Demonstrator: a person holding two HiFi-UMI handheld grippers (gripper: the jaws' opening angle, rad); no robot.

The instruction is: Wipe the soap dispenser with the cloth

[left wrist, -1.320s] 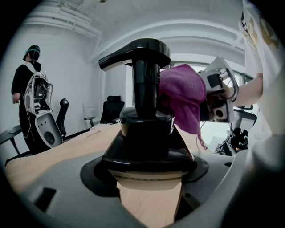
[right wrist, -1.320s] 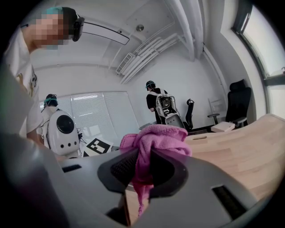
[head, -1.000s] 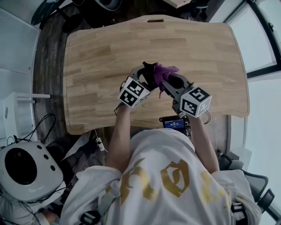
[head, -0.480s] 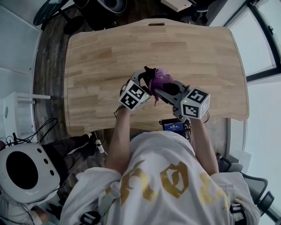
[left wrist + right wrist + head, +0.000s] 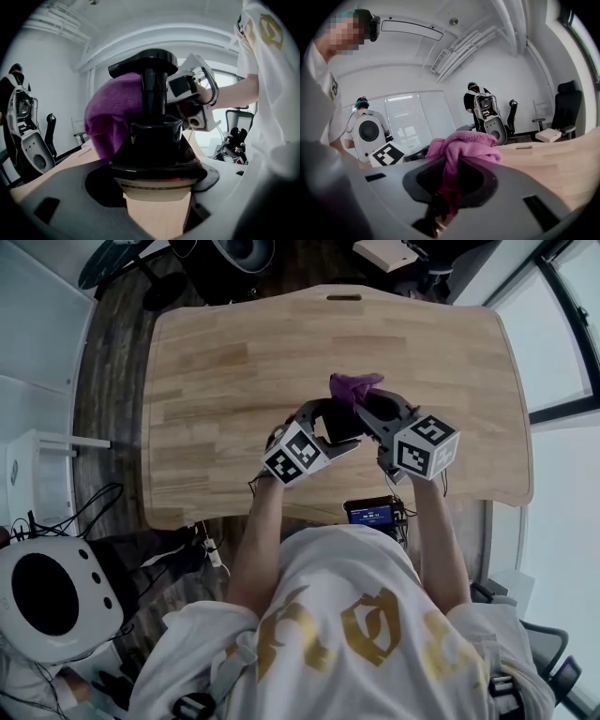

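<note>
Left gripper (image 5: pixel 154 187) clenched on black pump-top plastic soap dispenser (image 5: pixel 152 140), upright, over near-centre of light wooden table (image 5: pixel 225 381). Right gripper (image 5: pixel 450 187), just right of it, grasps bunched purple fleecy cloth (image 5: pixel 461 145). Cloth lies against dispenser's upper part, far side.

Both bare forearms rise from the lower centre of the head view and converge mid-frame; the left hand-held gripper (image 5: pixel 328 421) points up and right, jaws clamped on the soap dispenser (image 5: pixel 152 140); the right hand-held gripper (image 5: pixel 367 401) points up and left, jaws pinching the cloth (image 5: pixel 461 143); their tips sit close together.
</note>
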